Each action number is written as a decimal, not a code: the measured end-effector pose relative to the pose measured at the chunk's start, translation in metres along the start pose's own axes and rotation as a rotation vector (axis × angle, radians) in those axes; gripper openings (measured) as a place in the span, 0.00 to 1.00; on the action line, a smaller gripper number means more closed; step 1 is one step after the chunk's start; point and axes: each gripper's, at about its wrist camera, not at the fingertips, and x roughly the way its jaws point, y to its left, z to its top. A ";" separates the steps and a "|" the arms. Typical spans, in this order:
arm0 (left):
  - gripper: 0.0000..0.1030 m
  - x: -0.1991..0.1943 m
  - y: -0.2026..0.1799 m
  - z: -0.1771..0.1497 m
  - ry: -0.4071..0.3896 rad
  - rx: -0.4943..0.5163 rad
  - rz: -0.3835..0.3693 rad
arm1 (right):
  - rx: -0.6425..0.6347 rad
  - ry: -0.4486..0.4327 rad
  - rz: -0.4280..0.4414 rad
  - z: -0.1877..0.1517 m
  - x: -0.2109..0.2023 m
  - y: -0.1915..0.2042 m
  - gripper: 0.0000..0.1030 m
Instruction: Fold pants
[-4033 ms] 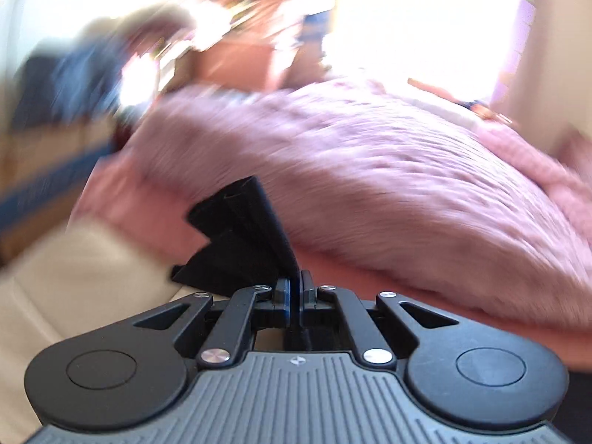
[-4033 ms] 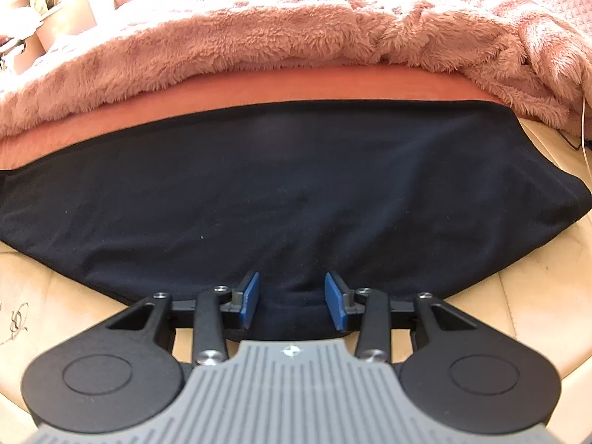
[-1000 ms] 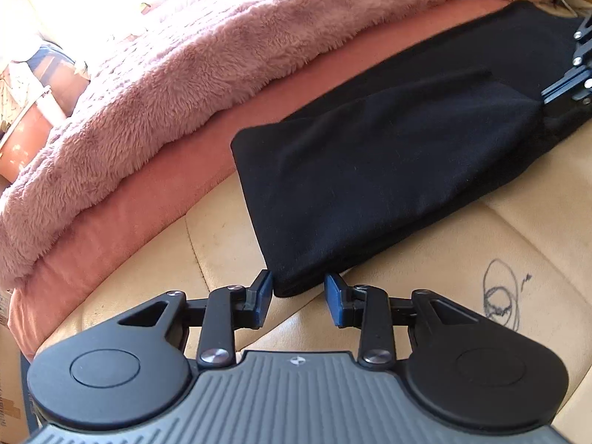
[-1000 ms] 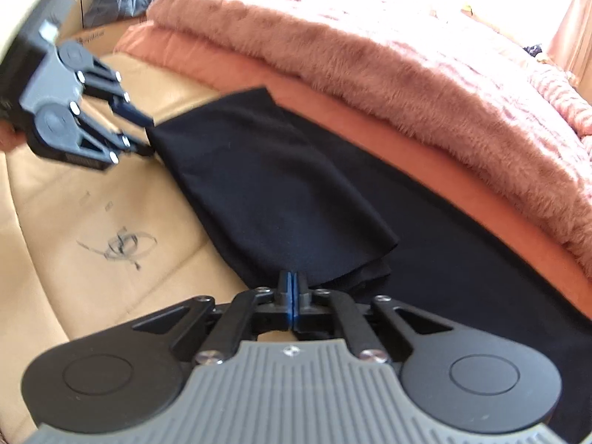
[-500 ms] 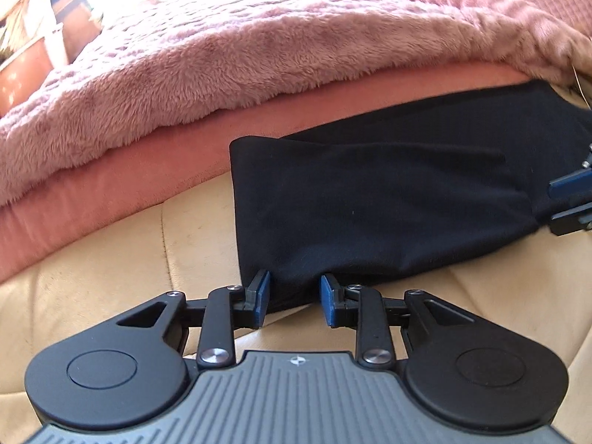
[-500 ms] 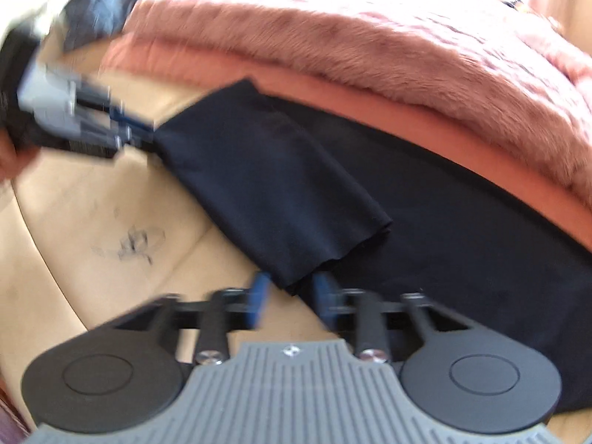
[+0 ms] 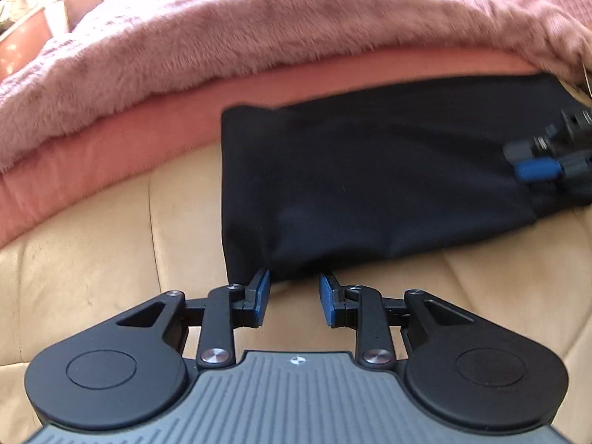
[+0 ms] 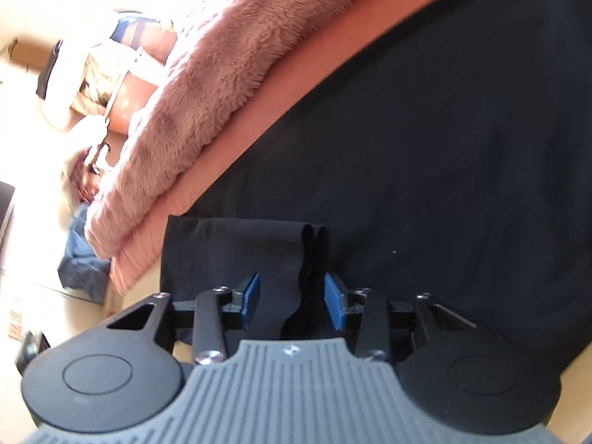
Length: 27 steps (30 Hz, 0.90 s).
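First fold laid, both grippers let go

Black pants [image 7: 370,185] lie on the tan sofa cushion [image 7: 111,229] against the pink fuzzy blanket [image 7: 222,37], one end now doubled over. My right gripper [image 8: 292,296], clenched a second ago, closes again around the hem, not pinching; left gripper [image 7: 294,296] stays released at the fold corner.

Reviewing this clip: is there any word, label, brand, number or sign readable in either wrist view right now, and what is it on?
No readable text in either view.
Left claw: a small round emblem on its grey ribbed body, no letters.
Right claw: the same emblem, no letters.
Cardboard box at the left edge of the right wrist view: faint printing, too blurred to read.
Black pants: no label or tag showing.
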 end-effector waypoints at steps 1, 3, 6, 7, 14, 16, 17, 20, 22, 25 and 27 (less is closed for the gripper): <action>0.30 0.001 0.001 -0.004 0.015 0.007 0.005 | 0.010 -0.001 0.006 0.001 0.002 -0.002 0.27; 0.30 -0.002 0.007 -0.010 0.011 -0.020 0.013 | 0.029 -0.001 0.023 0.002 0.005 -0.006 0.21; 0.30 -0.014 0.014 -0.017 -0.027 -0.087 0.001 | 0.083 0.002 0.070 0.004 0.009 -0.017 0.16; 0.30 -0.018 0.015 -0.018 -0.043 -0.111 0.000 | 0.093 0.005 0.083 0.004 0.010 -0.019 0.15; 0.30 -0.044 0.015 -0.026 -0.137 -0.298 0.007 | 0.005 0.031 0.038 0.009 0.016 -0.003 0.00; 0.30 -0.051 0.015 -0.028 -0.149 -0.318 0.018 | -0.032 0.030 0.028 0.008 0.012 0.004 0.00; 0.30 -0.052 0.016 -0.027 -0.153 -0.320 0.023 | -0.045 0.027 0.026 0.009 0.009 0.009 0.00; 0.30 -0.061 0.017 -0.028 -0.171 -0.325 0.036 | -0.072 0.022 0.019 0.015 0.001 0.027 0.00; 0.30 -0.067 0.018 -0.029 -0.182 -0.333 0.046 | -0.094 0.023 0.023 0.019 -0.004 0.042 0.00; 0.30 -0.077 0.020 -0.031 -0.202 -0.340 0.055 | -0.143 0.028 0.012 0.027 -0.015 0.073 0.00; 0.30 -0.084 0.021 -0.032 -0.219 -0.344 0.055 | -0.168 0.028 0.005 0.035 -0.023 0.094 0.00</action>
